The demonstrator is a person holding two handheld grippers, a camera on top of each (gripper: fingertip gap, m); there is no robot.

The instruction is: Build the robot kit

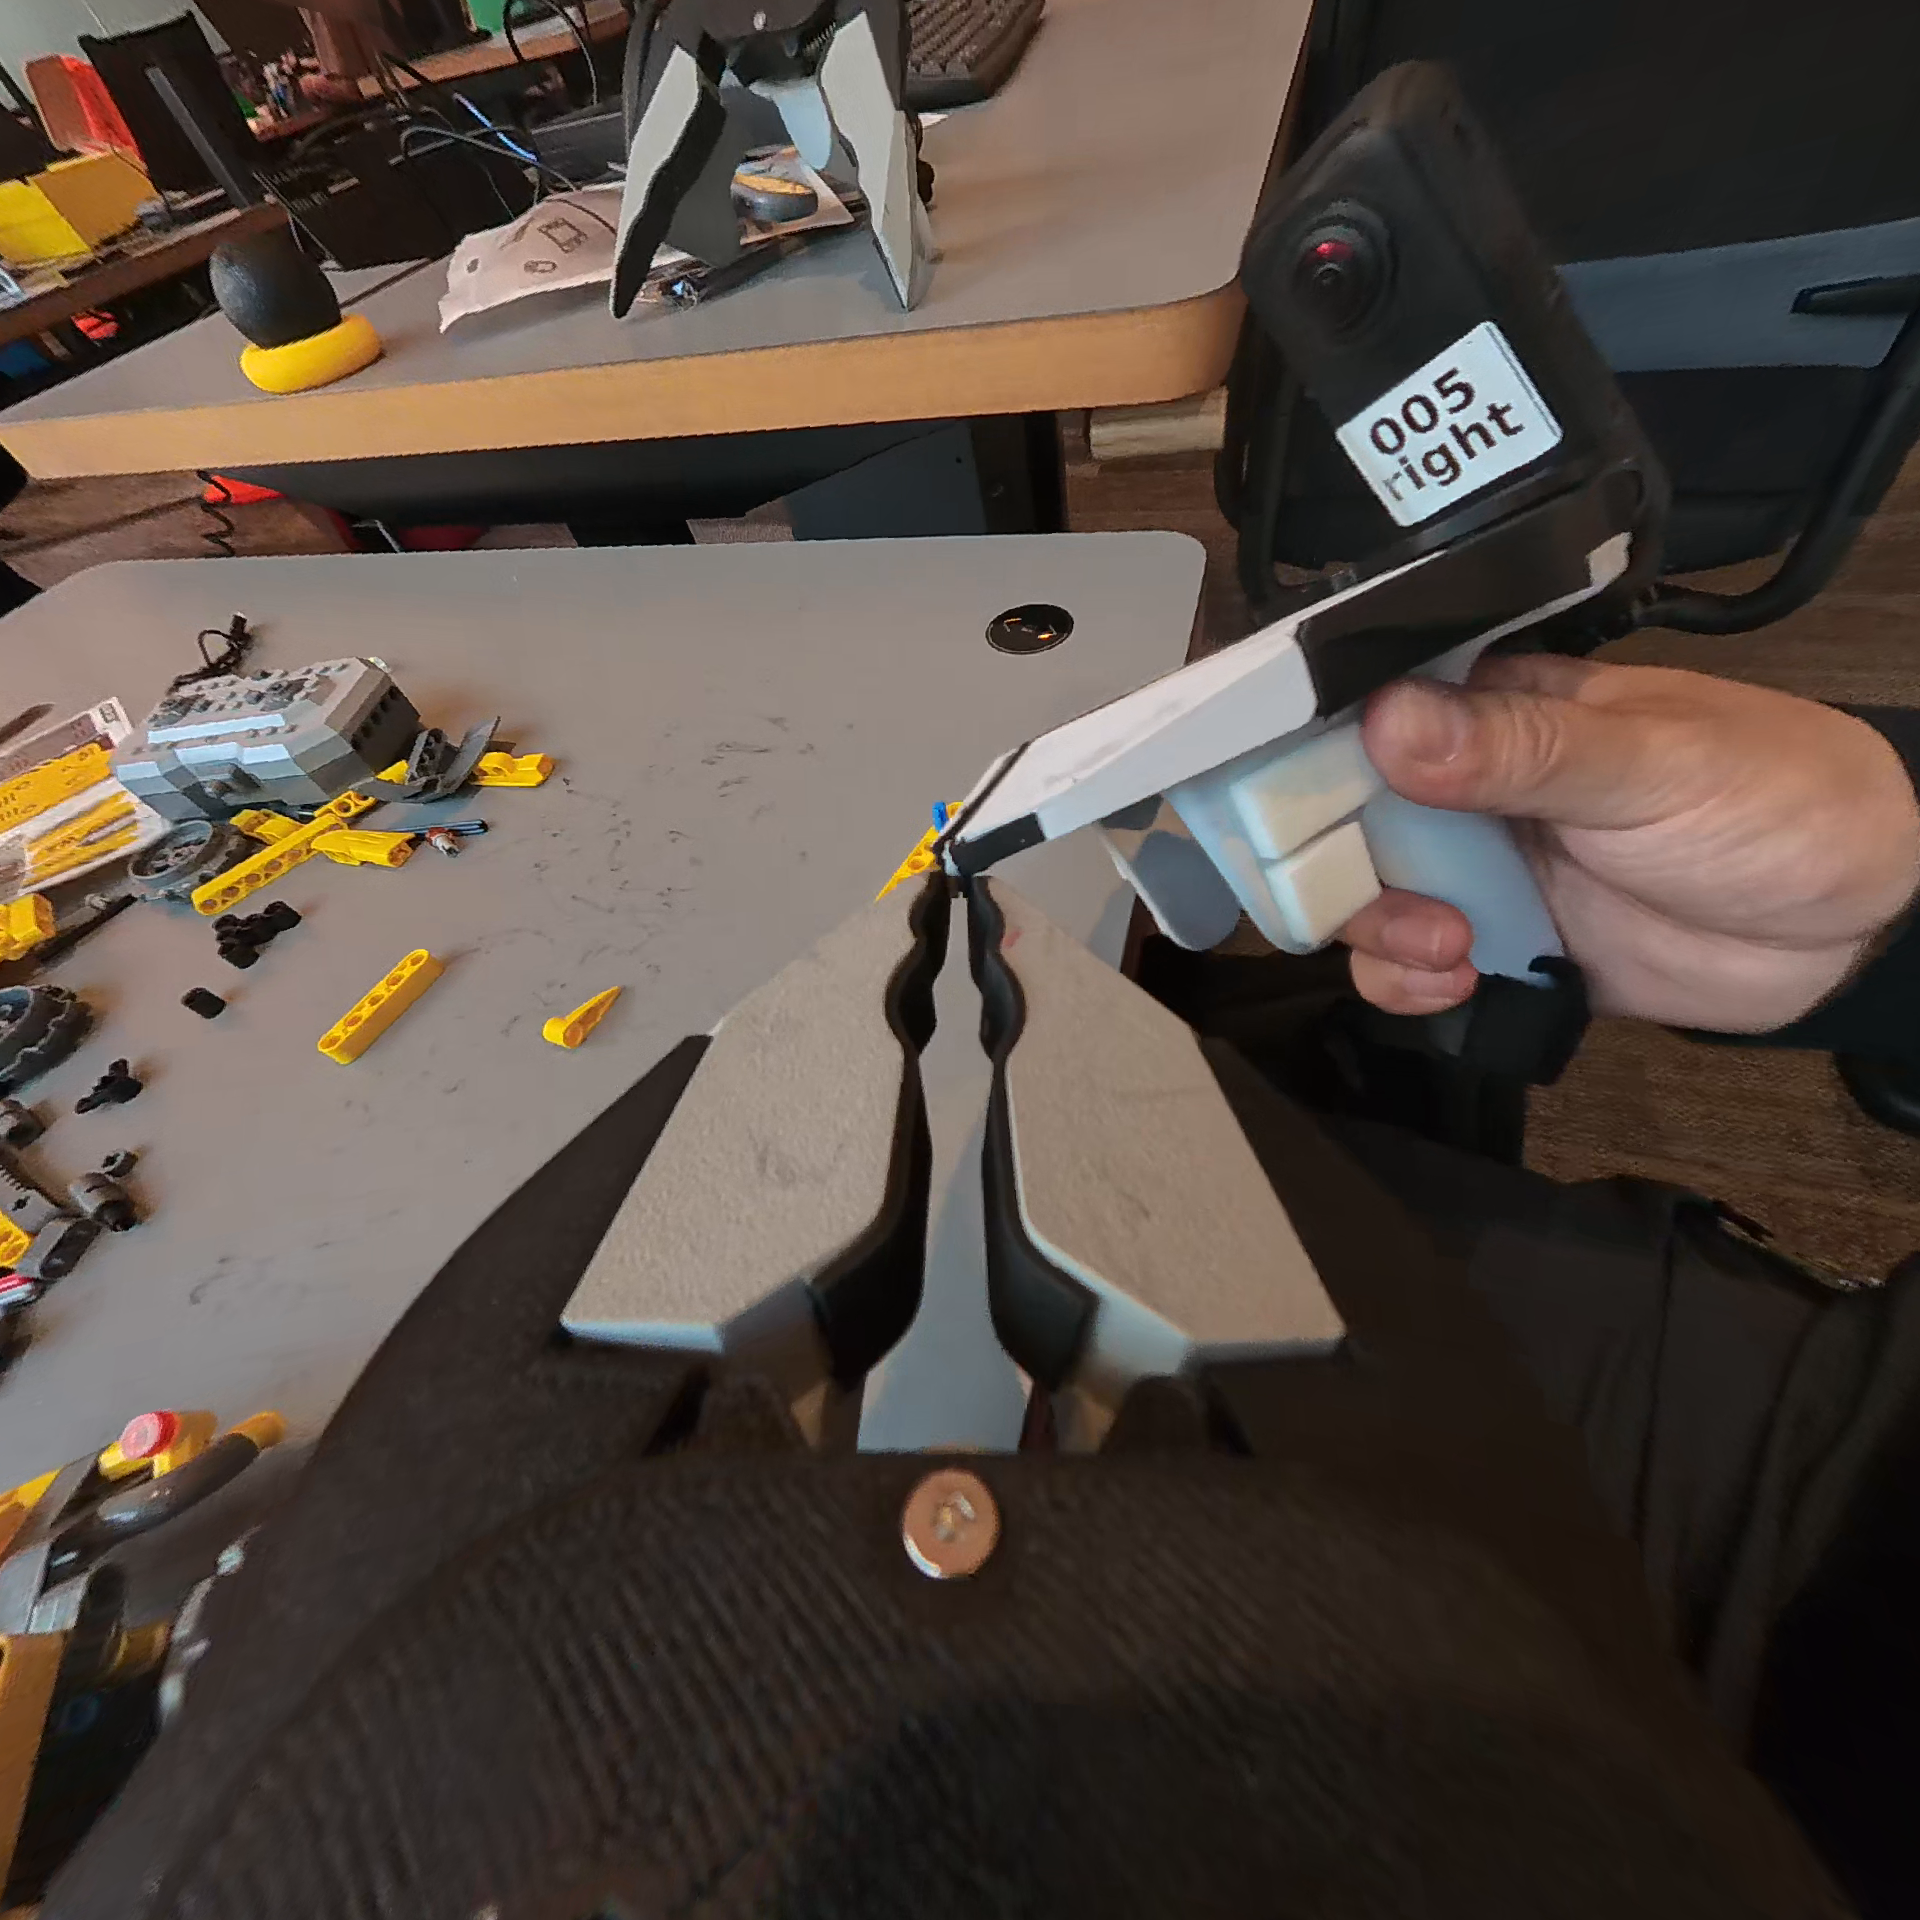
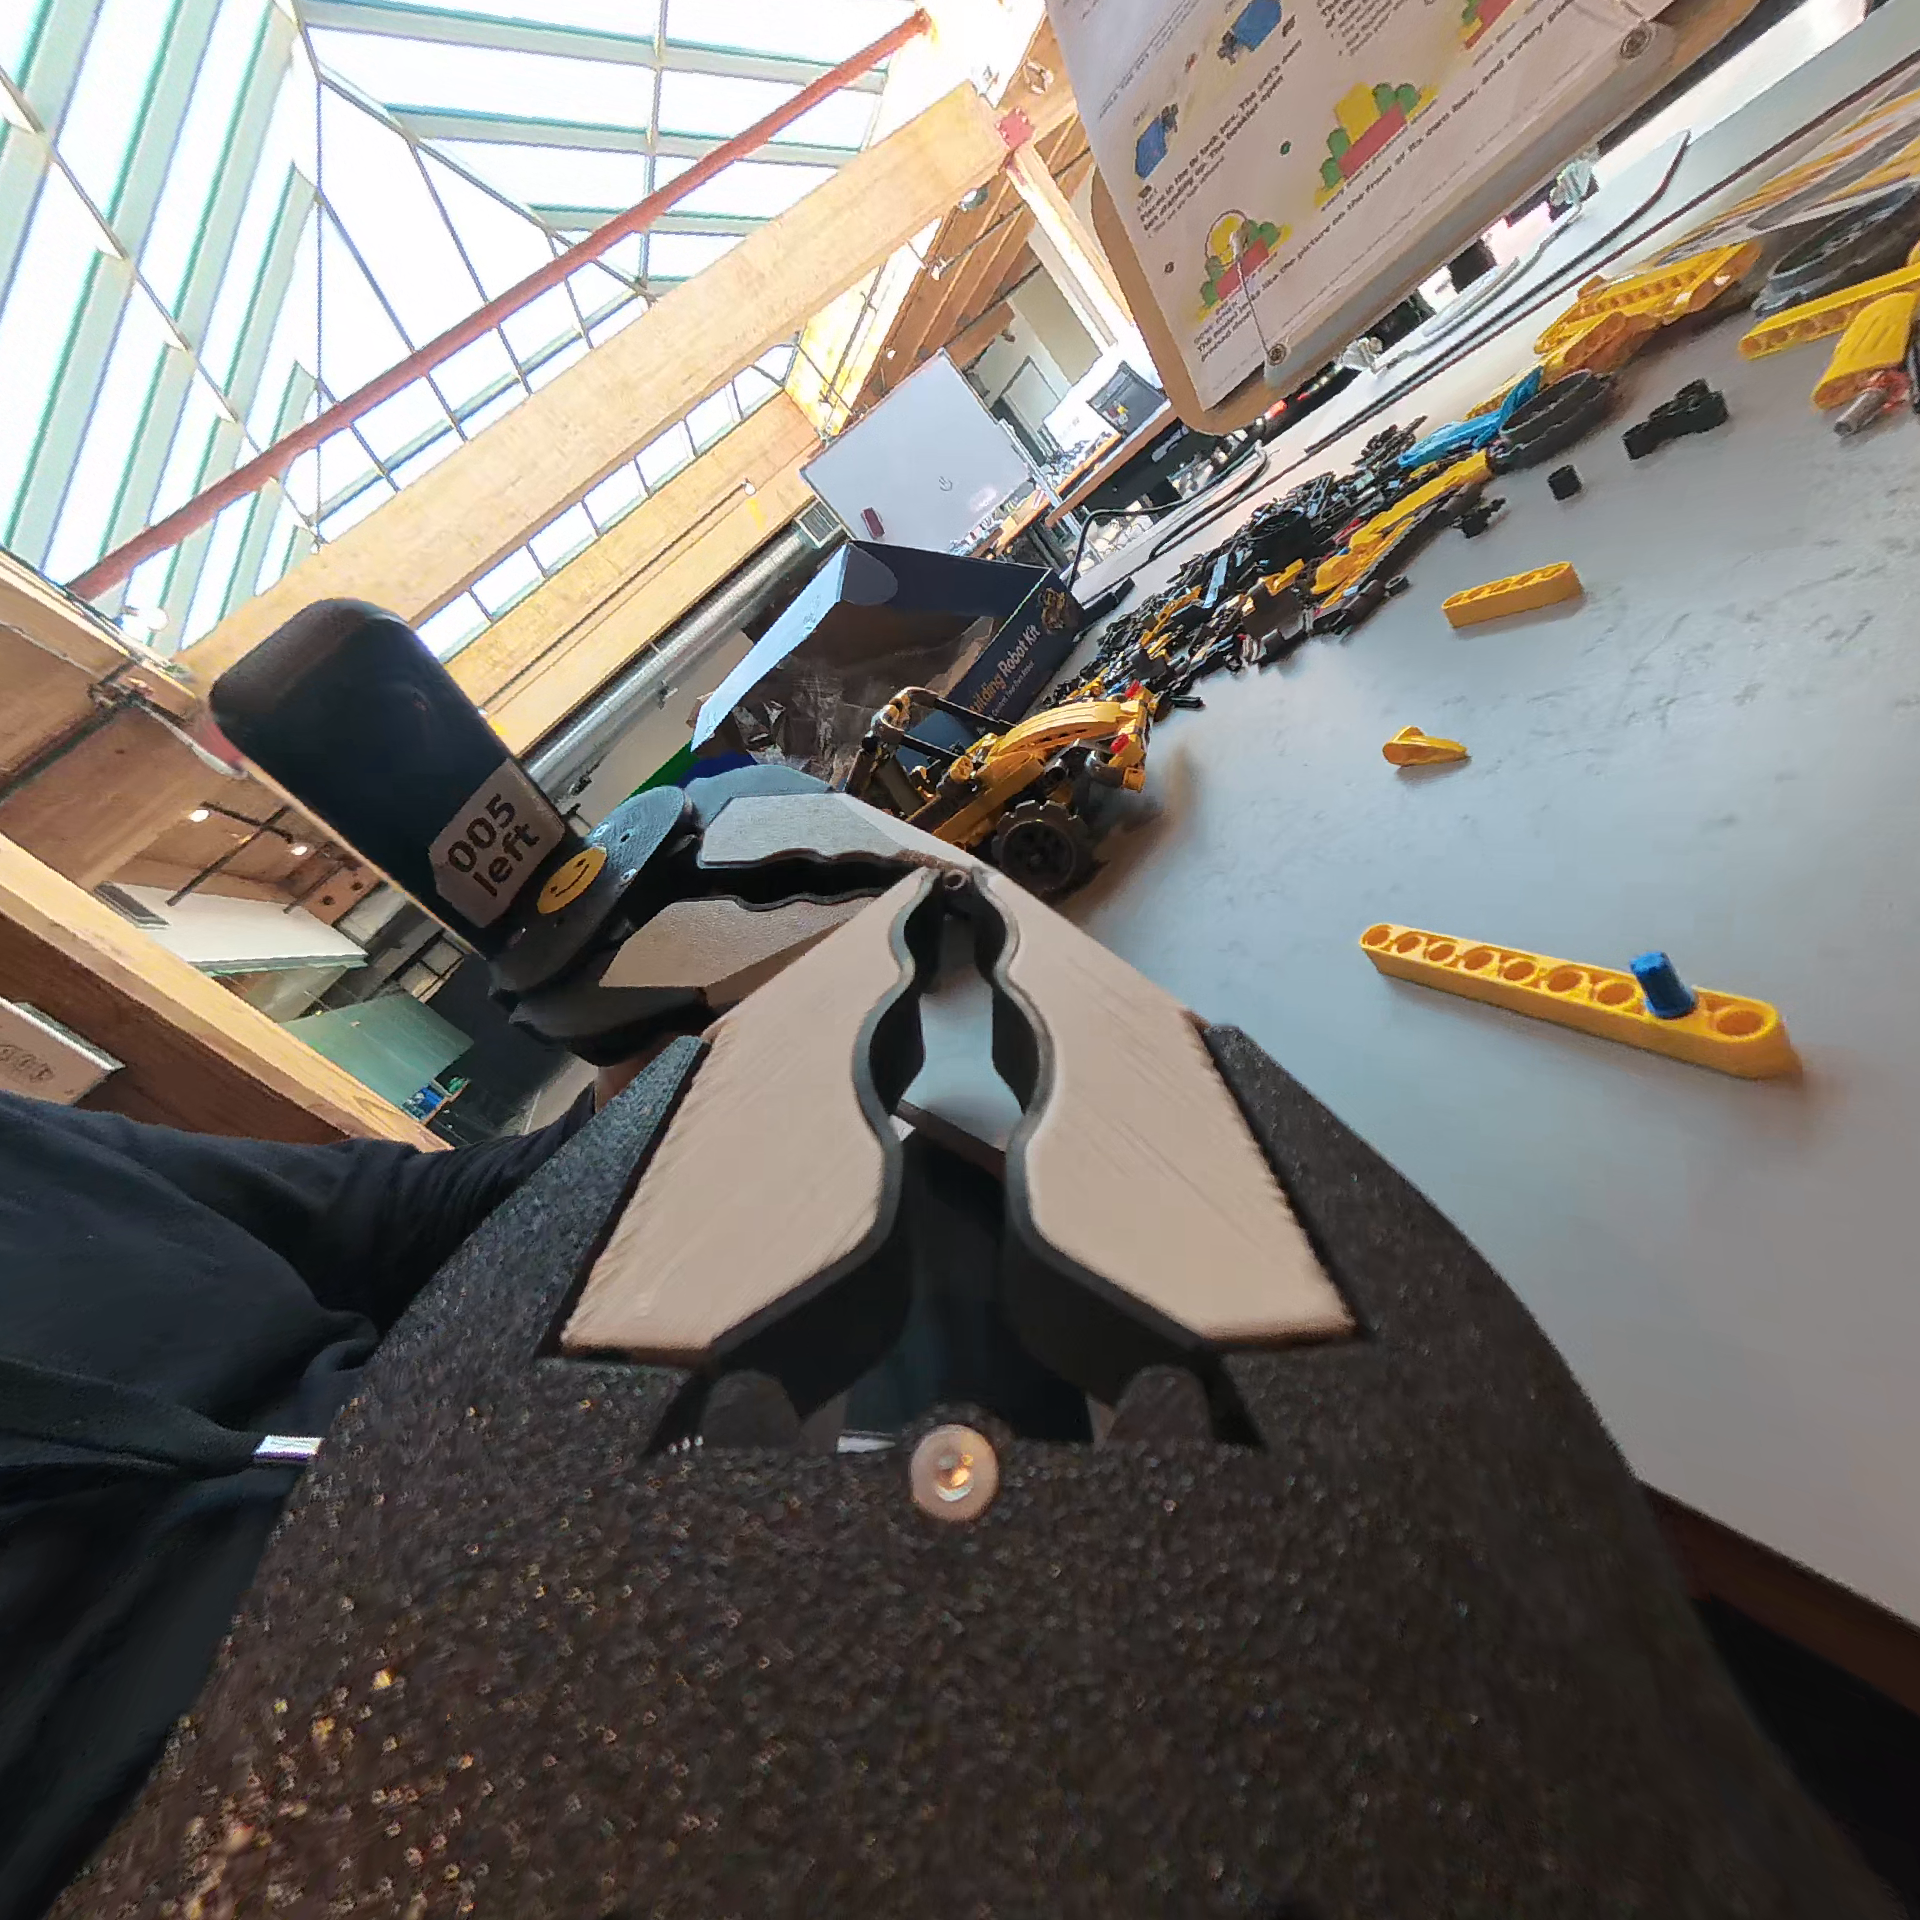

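- My left gripper (image 1: 951,904), grey fingers with wavy black pads, is pinched nearly closed at the tips; I cannot tell what sits between them.
- My right gripper (image 1: 951,847), white with black tips, meets those tips, clenched on a small yellow plastic piece with a blue pin (image 1: 920,847) above the grey table (image 1: 727,675).
- My right hand (image 1: 1621,831) wraps its pale handle.
- In the right wrist view, my right gripper (image 2: 956,894) touches the left one's fingers (image 2: 790,831).
- A long yellow holed beam carrying 1 blue peg (image 2: 1579,997) lies on the table nearby.
- A short yellow beam (image 1: 379,1006) and a small yellow wedge (image 1: 582,1016) lie apart.
- A yellow wheeled model (image 2: 1018,769) stands farther off.
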